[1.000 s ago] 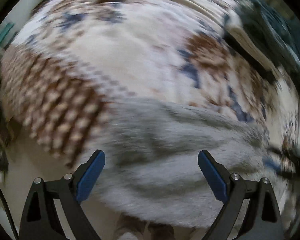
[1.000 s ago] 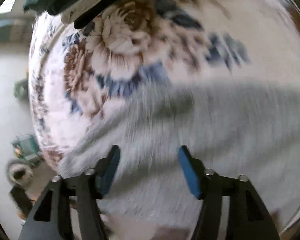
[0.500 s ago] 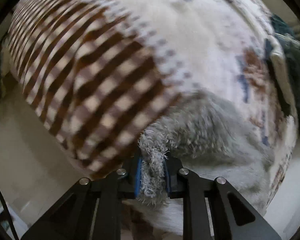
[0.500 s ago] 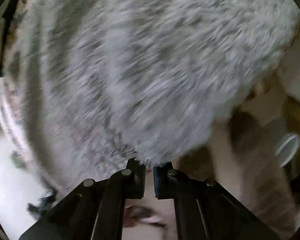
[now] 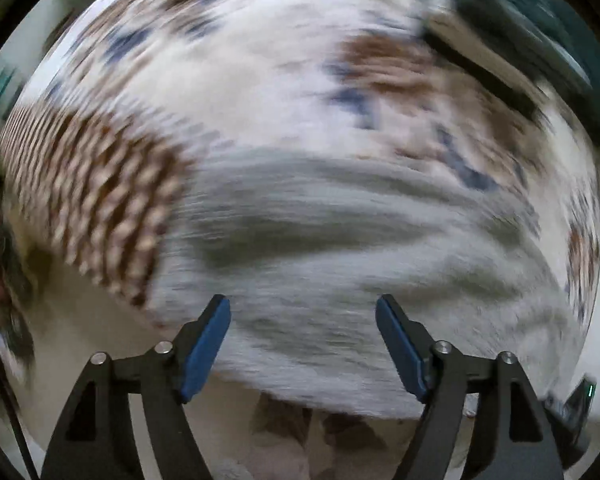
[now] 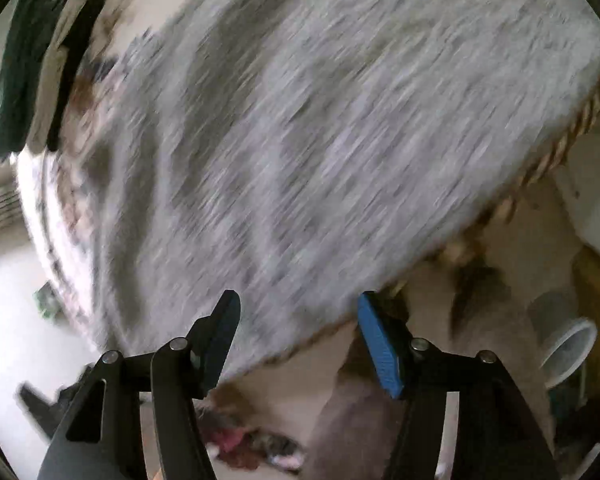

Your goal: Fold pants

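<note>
One pair of grey fleecy pants is in view, spread on one patterned bedspread with brown and blue floral print and a brown checked panel. Both views are motion-blurred.

Two grippers counted, one per view. Left gripper: jaws spread wide apart, nothing between the blue pads. The pants lie just ahead of and between the jaw tips, their near edge running across below the tips; whether the pads touch the fabric cannot be told.

Right gripper: jaws likewise released and apart, holding nothing. In this view the pants fill most of the frame; their lower edge slants down from the right toward the left jaw, crossing the gap between the tips.

Relative to the pants: one dark green cloth lies at the far left corner on the bedspread. One pale round container sits below the right edge, on the floor.
</note>
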